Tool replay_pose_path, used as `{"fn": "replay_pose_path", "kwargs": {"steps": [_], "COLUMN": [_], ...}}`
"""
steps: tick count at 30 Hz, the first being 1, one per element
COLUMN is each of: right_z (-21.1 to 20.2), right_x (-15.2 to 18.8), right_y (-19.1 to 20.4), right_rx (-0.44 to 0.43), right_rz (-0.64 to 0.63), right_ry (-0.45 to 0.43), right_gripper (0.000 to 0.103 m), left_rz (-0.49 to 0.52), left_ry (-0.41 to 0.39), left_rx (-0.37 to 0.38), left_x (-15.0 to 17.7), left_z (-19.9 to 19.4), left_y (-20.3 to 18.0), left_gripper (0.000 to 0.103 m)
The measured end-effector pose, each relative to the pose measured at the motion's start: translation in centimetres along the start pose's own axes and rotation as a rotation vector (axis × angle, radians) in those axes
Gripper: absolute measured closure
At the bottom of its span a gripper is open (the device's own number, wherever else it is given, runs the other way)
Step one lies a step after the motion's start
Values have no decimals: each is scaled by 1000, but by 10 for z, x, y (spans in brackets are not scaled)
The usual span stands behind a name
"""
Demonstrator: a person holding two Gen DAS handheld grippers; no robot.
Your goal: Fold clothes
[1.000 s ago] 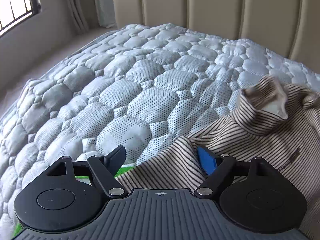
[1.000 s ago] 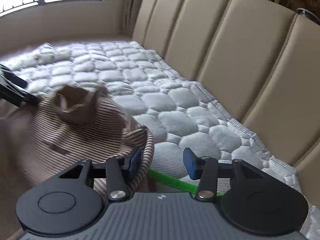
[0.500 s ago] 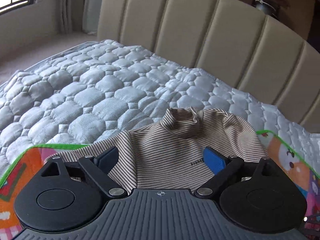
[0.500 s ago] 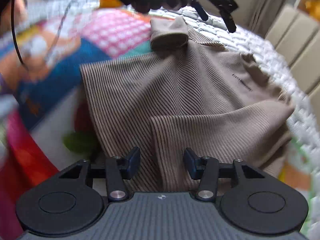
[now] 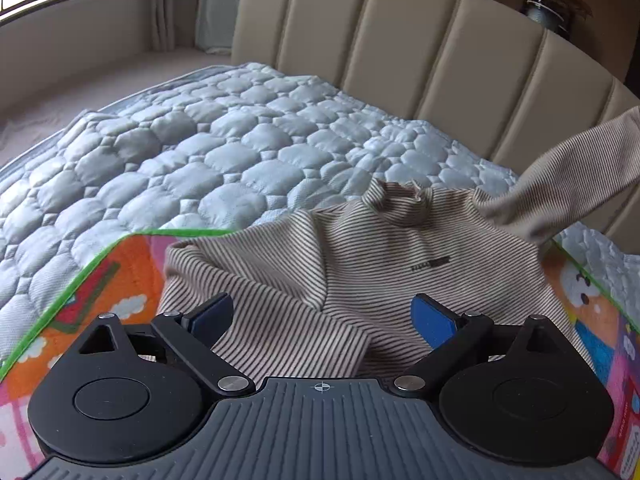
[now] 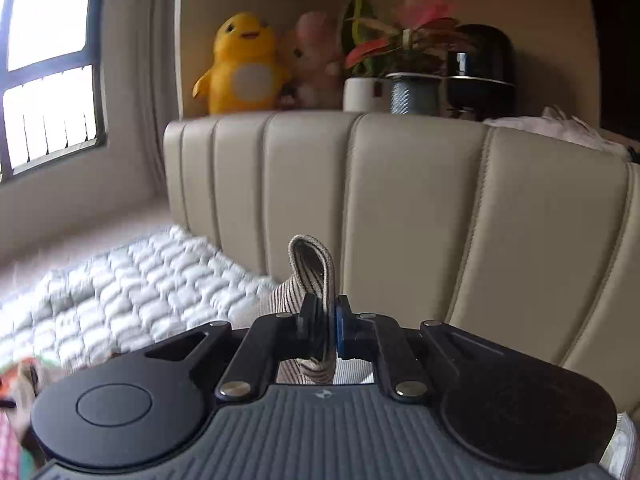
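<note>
A beige-and-brown striped turtleneck top (image 5: 360, 256) lies on a colourful play mat (image 5: 104, 280), collar toward the headboard. Its near-left sleeve is folded across the body. My left gripper (image 5: 322, 316) hovers open just above the lower part of the top, nothing between its fingers. The other sleeve (image 5: 568, 176) is lifted up and to the right, out of frame. In the right wrist view my right gripper (image 6: 325, 320) is shut on that sleeve's cuff (image 6: 314, 268), which loops up past the fingertips.
A quilted grey-blue mattress cover (image 5: 192, 152) spreads left and behind the mat. A padded beige headboard (image 6: 400, 208) stands at the back, with a yellow plush toy (image 6: 240, 68), potted plants (image 6: 400, 64) and a dark round object on its ledge. A window is on the left.
My right gripper went from open above the top to shut on the sleeve cuff and lifted it, now facing the headboard. The left gripper stays open and has drawn back slightly.
</note>
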State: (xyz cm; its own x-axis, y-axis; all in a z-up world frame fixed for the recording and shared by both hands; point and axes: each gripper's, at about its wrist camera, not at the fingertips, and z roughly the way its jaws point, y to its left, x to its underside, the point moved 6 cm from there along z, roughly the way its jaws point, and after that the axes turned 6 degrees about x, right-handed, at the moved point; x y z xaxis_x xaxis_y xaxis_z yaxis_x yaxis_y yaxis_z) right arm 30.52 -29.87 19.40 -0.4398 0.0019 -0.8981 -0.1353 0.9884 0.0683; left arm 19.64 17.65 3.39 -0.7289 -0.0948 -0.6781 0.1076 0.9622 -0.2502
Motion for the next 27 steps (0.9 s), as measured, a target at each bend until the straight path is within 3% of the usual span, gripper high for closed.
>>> {"fn": "replay_pose_path", "kwargs": {"steps": [2,4,10,13,14,15,17,18,23,27], "right_z": [1,3,8,21,27,33,44,49,75,101], "right_x": [-16,-23,-25,-4,7,18,53,71,157,200], "right_y": [3,30,120,118,111,102,95,92,77,83], "right_rx": [-23,-90,-226,-229,-224,-213,-150,-114,73,176], "right_rz": [63,68,-24,-19,-23,-33,-185,-275,-726,-987], "right_ry": [-21,-20,7,61,75,86,103,111,149,120], "right_gripper": [103,103,103,102,98,88,72,69,67,63], "left_rz": [-19,-33,-28,-24,-29,-33,-39,-42,-39,-25], "left_ry": [-9,-16,-17,-3,3,9,19,24,55,86], "left_rx": [5,12,35,50,53,56,59,60,71,67], "left_x": [-1,-2,3,10,13,15,17,18,24,32], "left_z": [-4,-8,-15,-15,-15,-14,-11,-10,-2,2], "left_y": [6,10,13,16,17,18,17,17,11,4], "left_gripper": [4,4,3,3,3,2,2,2,1,1]}}
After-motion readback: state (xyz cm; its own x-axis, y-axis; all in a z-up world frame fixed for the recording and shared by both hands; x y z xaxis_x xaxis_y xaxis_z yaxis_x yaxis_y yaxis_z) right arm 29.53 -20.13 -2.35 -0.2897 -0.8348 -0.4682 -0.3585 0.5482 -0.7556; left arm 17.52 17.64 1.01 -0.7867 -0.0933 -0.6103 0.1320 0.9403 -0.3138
